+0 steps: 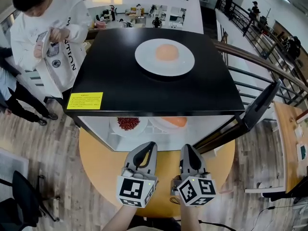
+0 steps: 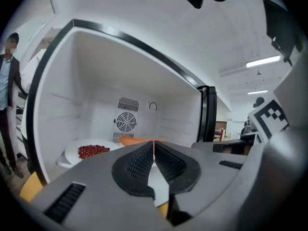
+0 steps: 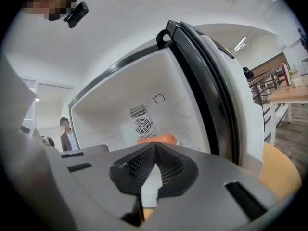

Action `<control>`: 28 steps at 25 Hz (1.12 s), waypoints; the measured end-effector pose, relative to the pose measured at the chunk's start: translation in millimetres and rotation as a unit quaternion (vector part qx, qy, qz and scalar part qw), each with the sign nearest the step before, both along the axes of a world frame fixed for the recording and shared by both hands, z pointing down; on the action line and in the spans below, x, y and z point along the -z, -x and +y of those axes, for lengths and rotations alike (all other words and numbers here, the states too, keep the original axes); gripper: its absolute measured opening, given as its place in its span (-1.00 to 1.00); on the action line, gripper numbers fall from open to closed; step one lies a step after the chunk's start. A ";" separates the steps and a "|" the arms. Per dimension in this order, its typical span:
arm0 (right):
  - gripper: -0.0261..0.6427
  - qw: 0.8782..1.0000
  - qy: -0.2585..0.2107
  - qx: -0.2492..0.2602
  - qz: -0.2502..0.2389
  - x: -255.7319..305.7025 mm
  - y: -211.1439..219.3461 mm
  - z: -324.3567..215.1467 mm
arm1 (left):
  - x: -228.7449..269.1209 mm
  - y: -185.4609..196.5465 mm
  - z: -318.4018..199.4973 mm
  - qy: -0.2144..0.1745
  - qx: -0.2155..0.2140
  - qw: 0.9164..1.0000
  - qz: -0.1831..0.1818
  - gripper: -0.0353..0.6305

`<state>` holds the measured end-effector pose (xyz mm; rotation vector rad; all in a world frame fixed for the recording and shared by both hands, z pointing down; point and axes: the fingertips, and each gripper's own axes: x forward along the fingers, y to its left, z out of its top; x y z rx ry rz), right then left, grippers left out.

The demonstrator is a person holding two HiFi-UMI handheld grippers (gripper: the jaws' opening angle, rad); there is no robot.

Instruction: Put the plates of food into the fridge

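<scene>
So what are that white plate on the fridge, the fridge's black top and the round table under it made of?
Plate: probably glazed ceramic, though melamine is possible; it is smooth, even white.
Fridge top: looks like painted metal or plastic, flat black with a soft sheen.
Table: likely wood or laminate, with a smooth honey-yellow surface; no grain can be made out.

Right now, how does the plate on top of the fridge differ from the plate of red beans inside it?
The top plate sits on the fridge's black top; the bean plate is inside, at the left. The top plate carries one pale orange mound; the bean plate holds a pile of small red beans. Both are round and white.
</scene>
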<state>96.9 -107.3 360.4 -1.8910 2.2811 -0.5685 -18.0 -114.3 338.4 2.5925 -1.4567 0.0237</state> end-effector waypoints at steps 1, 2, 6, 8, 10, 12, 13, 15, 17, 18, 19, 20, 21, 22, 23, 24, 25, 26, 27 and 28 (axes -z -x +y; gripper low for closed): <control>-0.89 1.000 -0.005 0.002 -0.003 4.3 1.3 3.9 | 5.5 4.5 2.8 -0.007 0.006 1.000 0.002 -0.86; -0.89 1.000 -0.009 0.003 -0.006 7.9 2.3 7.6 | 10.1 8.2 5.3 -0.011 0.010 1.000 0.004 -0.87; -0.89 1.000 -0.021 0.007 -0.013 17.6 6.1 20.3 | 18.4 18.1 12.3 -0.015 0.027 1.000 0.005 -0.87; -0.89 1.000 -0.025 0.007 -0.011 21.2 7.8 25.6 | 19.6 20.2 16.1 -0.013 0.032 0.999 0.006 -0.87; -0.89 1.000 -0.027 0.008 -0.009 24.1 10.0 30.5 | 21.0 19.7 20.2 -0.012 0.034 0.999 0.009 -0.87; -0.89 1.000 -0.028 0.010 -0.009 25.8 13.4 34.2 | 23.3 17.8 23.4 -0.014 0.032 0.999 0.017 -0.87; -0.89 1.000 -0.028 0.011 -0.009 26.5 15.5 35.5 | 24.3 16.7 24.3 -0.014 0.031 0.999 0.018 -0.87; -0.89 0.999 -0.028 0.013 -0.010 27.7 19.9 37.4 | 25.5 13.7 25.7 -0.015 0.026 0.999 0.013 -0.87; -0.89 0.999 -0.028 0.015 -0.010 29.0 23.3 39.2 | 26.1 10.1 27.3 -0.015 0.020 1.000 0.007 -0.87; -0.89 0.999 -0.029 0.017 -0.009 29.7 24.7 40.0 | 26.5 8.6 28.3 -0.015 0.016 1.000 0.006 -0.87; -0.89 0.999 -0.029 0.018 -0.008 30.6 25.8 40.9 | 26.9 7.2 29.1 -0.014 0.013 1.000 0.004 -0.87; -0.89 0.999 -0.030 0.020 -0.008 31.5 26.8 41.7 | 27.1 6.0 29.8 -0.013 0.010 1.000 0.003 -0.87; -0.89 0.999 -0.030 0.022 -0.009 32.5 27.8 42.6 | 27.3 5.1 30.6 -0.012 0.008 1.000 0.003 -0.87; -0.89 0.999 -0.030 0.024 -0.011 33.8 28.8 43.4 | 27.7 4.7 31.2 -0.010 0.006 1.000 0.004 -0.87; -0.89 0.999 -0.031 0.027 -0.014 35.7 29.9 43.9 | 28.4 4.6 31.6 -0.008 0.004 1.000 0.005 -0.87; -0.89 0.999 -0.032 0.030 -0.016 38.4 31.2 44.2 | 29.3 4.5 32.0 -0.005 0.002 1.000 0.005 -0.87; -0.89 0.999 -0.032 0.035 -0.020 41.7 32.7 44.4 | 30.3 4.5 32.5 -0.002 -0.001 1.000 0.005 -0.87; -0.89 0.998 -0.032 0.042 -0.026 45.8 34.5 44.7 | 31.5 4.6 33.4 0.004 -0.005 1.000 0.007 -0.87; -0.89 0.997 -0.030 0.053 -0.037 51.2 36.9 44.9 | 33.6 4.8 34.6 0.011 -0.011 1.000 0.014 -0.87; -0.89 0.996 -0.028 0.070 -0.054 58.5 39.8 45.0 | 36.9 5.3 35.9 0.022 -0.019 0.999 0.027 -0.87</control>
